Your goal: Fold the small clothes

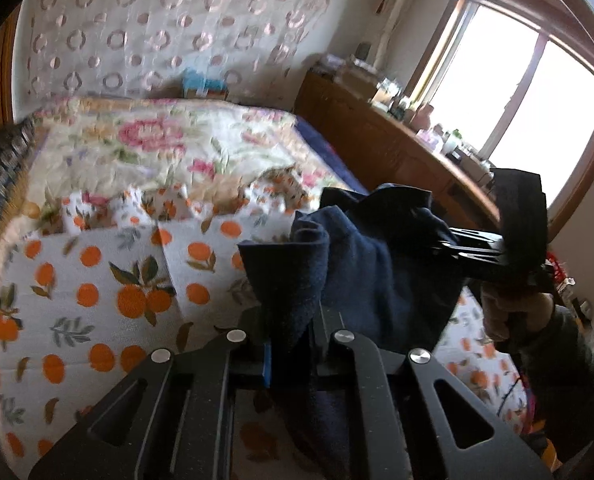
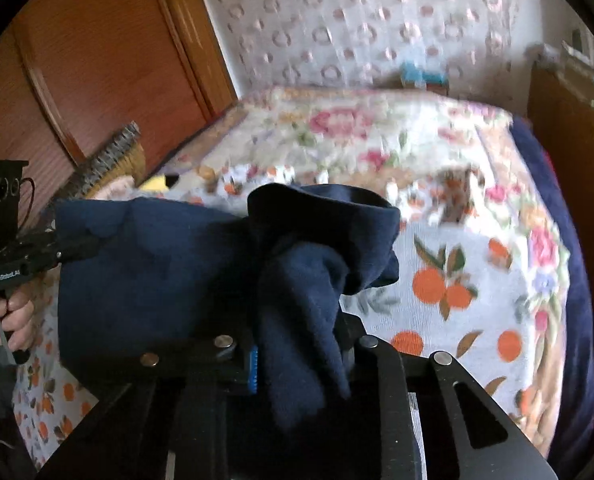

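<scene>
A dark navy garment [image 1: 361, 264] hangs in the air above the bed, stretched between both grippers. My left gripper [image 1: 293, 336] is shut on one bunched edge of it. My right gripper [image 2: 301, 352] is shut on the other bunched edge of the garment [image 2: 169, 268]. The right gripper [image 1: 449, 246] also shows in the left wrist view, at the right, held by a hand. The left gripper [image 2: 81, 246] shows at the left of the right wrist view. The fingertips are hidden in the cloth.
Below lies a white sheet with an orange-fruit print [image 1: 97, 300], over a floral bedspread [image 1: 169, 140]. A wooden dresser with clutter [image 1: 397, 136] stands by the window at right. A wooden door [image 2: 97, 60] is at left, a patterned wall behind.
</scene>
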Demonstrator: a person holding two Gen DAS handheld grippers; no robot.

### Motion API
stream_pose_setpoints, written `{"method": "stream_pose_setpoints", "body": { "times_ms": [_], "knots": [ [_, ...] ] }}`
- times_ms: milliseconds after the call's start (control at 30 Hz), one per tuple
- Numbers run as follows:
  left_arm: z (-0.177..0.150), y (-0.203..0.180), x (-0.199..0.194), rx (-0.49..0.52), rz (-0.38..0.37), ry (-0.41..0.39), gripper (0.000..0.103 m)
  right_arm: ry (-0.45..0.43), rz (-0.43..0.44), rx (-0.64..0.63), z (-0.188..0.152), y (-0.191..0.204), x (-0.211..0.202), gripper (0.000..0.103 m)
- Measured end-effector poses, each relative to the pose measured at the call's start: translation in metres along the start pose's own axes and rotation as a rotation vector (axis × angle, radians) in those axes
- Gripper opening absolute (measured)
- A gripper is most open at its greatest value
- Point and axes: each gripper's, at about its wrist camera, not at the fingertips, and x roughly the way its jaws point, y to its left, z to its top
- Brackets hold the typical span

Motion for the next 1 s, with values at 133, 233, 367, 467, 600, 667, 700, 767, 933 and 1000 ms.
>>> {"method": "stream_pose_setpoints", "body": {
  "times_ms": [133,233,367,467,600,667,700,767,933,1000],
  "knots": [
    [0.006,-0.006,-0.042,0.019,0.008,-0.084,0.012,-0.07,0.014,-0.053,0.012,0.025,-0.02,0.025],
    [0.009,-0.002,-0.074,0.031,0.046,-0.142,0.012,-0.103,0.032,-0.096,0.023,0.045,-0.027,0.025],
    [0.01,0.012,-0.112,0.041,0.149,-0.192,0.012,-0.151,0.073,-0.167,0.042,0.08,-0.031,0.025],
    [0.01,0.03,-0.137,0.041,0.227,-0.217,0.012,-0.17,0.096,-0.233,0.061,0.115,-0.024,0.025],
    [0.006,0.057,-0.169,0.037,0.34,-0.249,0.012,-0.184,0.126,-0.323,0.085,0.153,-0.009,0.025],
    [0.001,0.069,-0.178,0.028,0.378,-0.256,0.012,-0.187,0.141,-0.367,0.101,0.176,0.006,0.025],
    [-0.001,0.076,-0.183,0.019,0.4,-0.26,0.012,-0.19,0.146,-0.39,0.107,0.187,0.011,0.025],
    [-0.007,0.089,-0.191,0.002,0.439,-0.263,0.012,-0.188,0.154,-0.434,0.123,0.211,0.028,0.025],
    [-0.022,0.117,-0.2,-0.037,0.519,-0.267,0.012,-0.177,0.164,-0.535,0.157,0.258,0.074,0.025],
    [-0.025,0.123,-0.2,-0.05,0.536,-0.27,0.012,-0.171,0.166,-0.569,0.174,0.273,0.098,0.025]
  ]
}}
